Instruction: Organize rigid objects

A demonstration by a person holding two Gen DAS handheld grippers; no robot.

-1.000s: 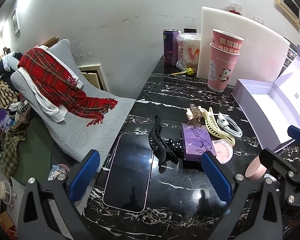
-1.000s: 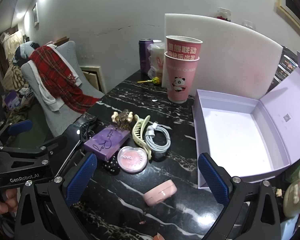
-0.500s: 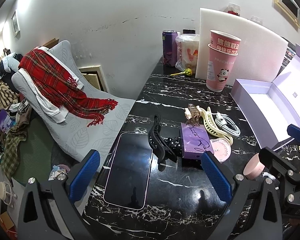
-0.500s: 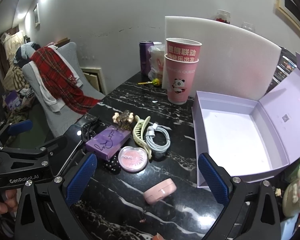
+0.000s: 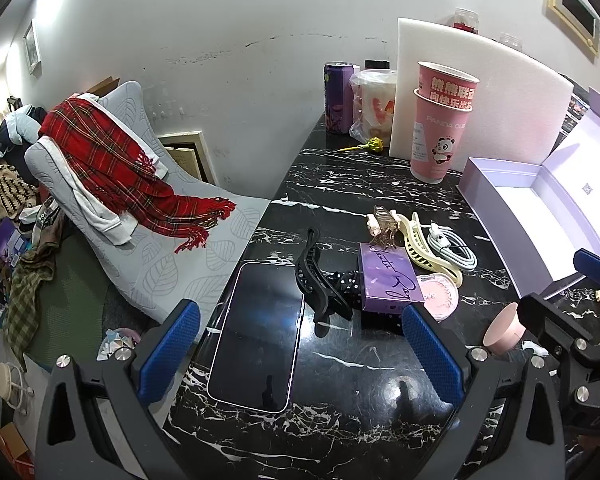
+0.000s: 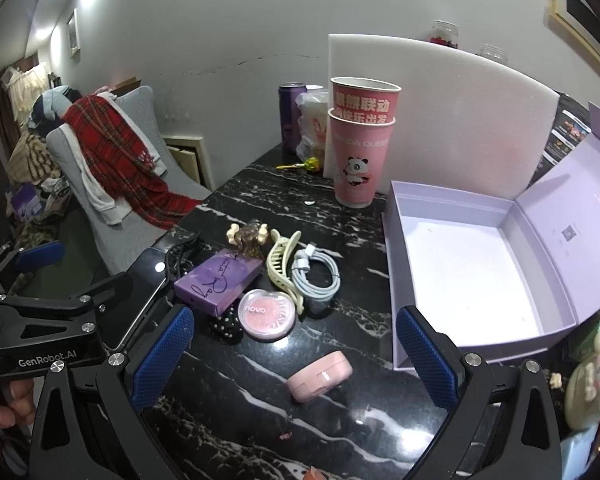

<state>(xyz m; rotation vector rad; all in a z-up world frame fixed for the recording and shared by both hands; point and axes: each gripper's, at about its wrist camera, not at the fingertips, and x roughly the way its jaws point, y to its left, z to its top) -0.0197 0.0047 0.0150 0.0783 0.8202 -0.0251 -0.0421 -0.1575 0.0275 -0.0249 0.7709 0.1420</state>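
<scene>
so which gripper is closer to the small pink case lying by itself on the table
Right. The pink case lies just ahead of the open right gripper, between its fingers' line. The left gripper is open over the phone, off to the case's left.

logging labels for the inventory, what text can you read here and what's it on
"novo": round pink compact.
"GenRobot.AI": left gripper body.
"PANDA CUP": lower pink cup.
"熊熊联动": upper pink cup; its lower line is partly hidden.
Script on purple box: unclear.
QR code on lilac box lid: too small.
</scene>
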